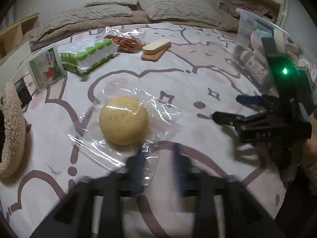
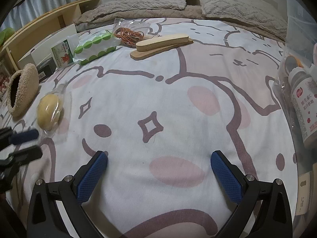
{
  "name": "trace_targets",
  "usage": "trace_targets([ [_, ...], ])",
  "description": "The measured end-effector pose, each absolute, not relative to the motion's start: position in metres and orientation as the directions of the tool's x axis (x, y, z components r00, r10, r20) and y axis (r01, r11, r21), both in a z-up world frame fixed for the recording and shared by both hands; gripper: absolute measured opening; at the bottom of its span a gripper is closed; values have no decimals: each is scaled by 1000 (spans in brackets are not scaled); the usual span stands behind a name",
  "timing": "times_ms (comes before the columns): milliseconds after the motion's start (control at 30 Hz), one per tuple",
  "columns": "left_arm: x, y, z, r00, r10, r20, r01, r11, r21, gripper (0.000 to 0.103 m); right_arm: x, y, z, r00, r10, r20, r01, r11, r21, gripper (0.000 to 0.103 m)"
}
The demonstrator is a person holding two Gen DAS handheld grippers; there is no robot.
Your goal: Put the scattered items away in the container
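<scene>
A round yellow bun [image 1: 123, 120] [image 2: 50, 113] in clear wrap lies on the patterned bedsheet. My left gripper [image 1: 158, 158] [image 2: 25, 144] hovers just in front of it, blurred, jaws apart with nothing between them; one finger overlaps a corner of the wrap. My right gripper [image 2: 158, 158] [image 1: 237, 109] stands open over bare sheet to the right. The clear plastic container [image 1: 245, 21] [image 2: 291, 29] sits at the far right with a bottle [image 2: 303, 107] inside. Farther back lie a green-dotted pack [image 1: 89, 56], a green box [image 1: 46, 69], bagged orange bands [image 1: 126, 42] and wooden pieces [image 1: 156, 48].
A fuzzy beige pouch [image 1: 13, 130] [image 2: 23, 89] lies at the left edge beside a dark box [image 1: 22, 93]. Pillows and a folded blanket [image 1: 118, 10] line the head of the bed. A wooden shelf [image 2: 49, 13] runs along the left side.
</scene>
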State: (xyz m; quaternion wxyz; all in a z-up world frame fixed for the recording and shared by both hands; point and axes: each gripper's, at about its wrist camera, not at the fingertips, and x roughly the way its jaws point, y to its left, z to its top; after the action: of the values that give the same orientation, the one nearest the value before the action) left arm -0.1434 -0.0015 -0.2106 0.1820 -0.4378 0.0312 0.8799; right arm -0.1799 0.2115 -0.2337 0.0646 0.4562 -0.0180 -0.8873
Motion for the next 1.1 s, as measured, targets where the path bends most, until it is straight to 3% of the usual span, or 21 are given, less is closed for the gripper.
trace_targets([
  [33, -143, -3, -208, -558, 303, -773, -340, -933, -120, 71, -180, 211, -234, -575, -131, -808, 98, -991, 90, 103],
  [133, -146, -8, -201, -591, 311, -744, -287, -943, -167, 83, -180, 211, -234, -575, -128, -808, 99, -991, 87, 103],
  [367, -171, -16, -203, -639, 254, -726, -148, -967, -208, 84, -179, 209, -232, -575, -117, -810, 99, -992, 73, 103],
  [533, -185, -13, -210, -650, 158, -743, -96, -987, -126, 85, -178, 211, -223, -576, -125, -807, 95, -992, 86, 103],
  [633, -190, -16, -217, -631, 124, -766, -70, -992, -103, 95, -185, 215, -205, -609, -149, -779, 87, -989, 121, 103],
  [700, -190, -19, -219, -624, 132, -770, -65, -991, -117, 95, -195, 219, -193, -633, -144, -760, 66, -989, 132, 103],
  [1100, -191, -20, -225, -622, 140, -770, -77, -990, -117, 103, -348, 209, -177, -569, -126, -812, -132, -961, 242, 103],
])
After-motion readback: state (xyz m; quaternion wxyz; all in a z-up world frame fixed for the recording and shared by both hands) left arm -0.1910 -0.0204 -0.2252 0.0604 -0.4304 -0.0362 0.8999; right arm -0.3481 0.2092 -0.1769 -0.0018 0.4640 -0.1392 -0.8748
